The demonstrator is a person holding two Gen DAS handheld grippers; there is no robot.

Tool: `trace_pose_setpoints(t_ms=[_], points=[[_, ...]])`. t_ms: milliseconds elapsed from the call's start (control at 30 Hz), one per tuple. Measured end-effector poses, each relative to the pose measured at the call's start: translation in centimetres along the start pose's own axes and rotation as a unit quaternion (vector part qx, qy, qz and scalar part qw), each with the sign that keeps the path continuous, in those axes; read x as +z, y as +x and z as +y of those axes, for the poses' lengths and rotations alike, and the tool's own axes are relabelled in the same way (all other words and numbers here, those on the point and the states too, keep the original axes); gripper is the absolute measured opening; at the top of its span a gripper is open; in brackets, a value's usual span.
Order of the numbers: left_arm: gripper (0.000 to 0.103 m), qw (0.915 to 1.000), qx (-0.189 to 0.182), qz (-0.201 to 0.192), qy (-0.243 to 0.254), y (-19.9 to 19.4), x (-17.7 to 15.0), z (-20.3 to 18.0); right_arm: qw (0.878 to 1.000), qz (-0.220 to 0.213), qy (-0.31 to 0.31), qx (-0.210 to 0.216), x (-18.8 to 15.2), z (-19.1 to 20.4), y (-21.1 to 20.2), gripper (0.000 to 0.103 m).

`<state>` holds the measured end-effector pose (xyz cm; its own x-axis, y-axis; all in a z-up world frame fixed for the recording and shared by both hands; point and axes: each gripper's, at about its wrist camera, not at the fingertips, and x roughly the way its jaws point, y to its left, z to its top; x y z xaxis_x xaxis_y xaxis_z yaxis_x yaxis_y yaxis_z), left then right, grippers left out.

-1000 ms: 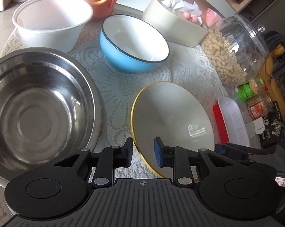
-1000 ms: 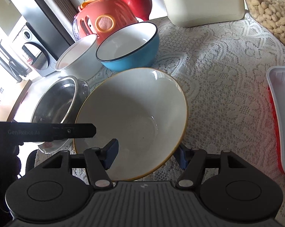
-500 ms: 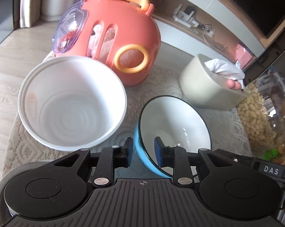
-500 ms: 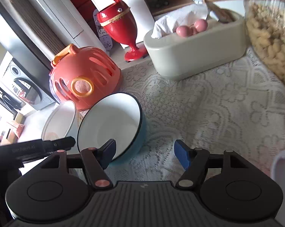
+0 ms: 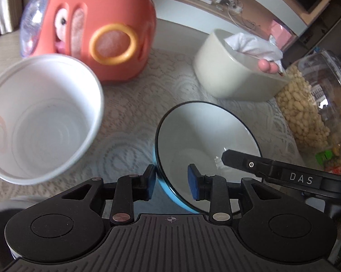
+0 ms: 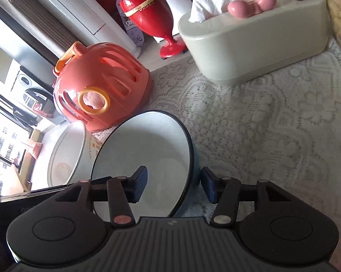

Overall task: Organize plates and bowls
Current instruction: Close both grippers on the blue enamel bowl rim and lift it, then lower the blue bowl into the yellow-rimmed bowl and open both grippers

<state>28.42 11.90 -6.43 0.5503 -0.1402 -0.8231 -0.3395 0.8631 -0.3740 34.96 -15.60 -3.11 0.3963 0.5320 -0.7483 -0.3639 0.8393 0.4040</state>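
Observation:
A blue bowl (image 5: 206, 136) with a white inside and a black rim stands on the lace cloth. My left gripper (image 5: 171, 181) is open, its fingers on either side of the bowl's near-left rim. My right gripper (image 6: 174, 184) is open too and straddles the bowl's (image 6: 145, 154) right rim, one finger inside and one outside. A white paper bowl (image 5: 41, 117) stands to the left; it also shows in the right wrist view (image 6: 66, 154). The right gripper's body (image 5: 283, 174) shows at the right of the left wrist view.
An orange plastic basket (image 5: 98, 29) stands behind the white bowl. A cream tissue box (image 5: 234, 72) and a glass jar of peanuts (image 5: 311, 104) stand at the back right. A red goblet-shaped bin (image 6: 152, 15) stands beyond the table edge. A steel bowl's rim (image 5: 7, 206) shows at lower left.
Both grippers moved forward, away from the yellow-rimmed bowl and steel bowl, to the blue bowl. The left gripper opened wider. Both now straddle its rim.

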Motion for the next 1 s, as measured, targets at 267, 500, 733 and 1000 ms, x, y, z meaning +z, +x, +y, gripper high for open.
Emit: trace_pose_setpoints(t_ms=[267,500,733,1000], points=[[0.033,0.9995,0.010,0.001,0.030,3.0,1.1,-1.7,1.000,0.006,0.030,0.003,-0.3,-3.3,0.2,0.055],[0.033,0.9990,0.014,0.023,0.037,5.7,1.9,-1.6,0.999,0.028,0.017,0.011,-0.5,-3.2,2.6,0.057],[0.033,0.9990,-0.017,0.009,0.041,3.3,1.6,-2.3,1.000,0.004,0.016,0.002,-0.7,-2.7,0.7,0.058],[0.034,0.9978,-0.049,-0.003,0.045,-5.6,-1.2,-4.8,0.999,-0.038,-0.013,0.018,-2.3,1.3,-7.9,0.062]])
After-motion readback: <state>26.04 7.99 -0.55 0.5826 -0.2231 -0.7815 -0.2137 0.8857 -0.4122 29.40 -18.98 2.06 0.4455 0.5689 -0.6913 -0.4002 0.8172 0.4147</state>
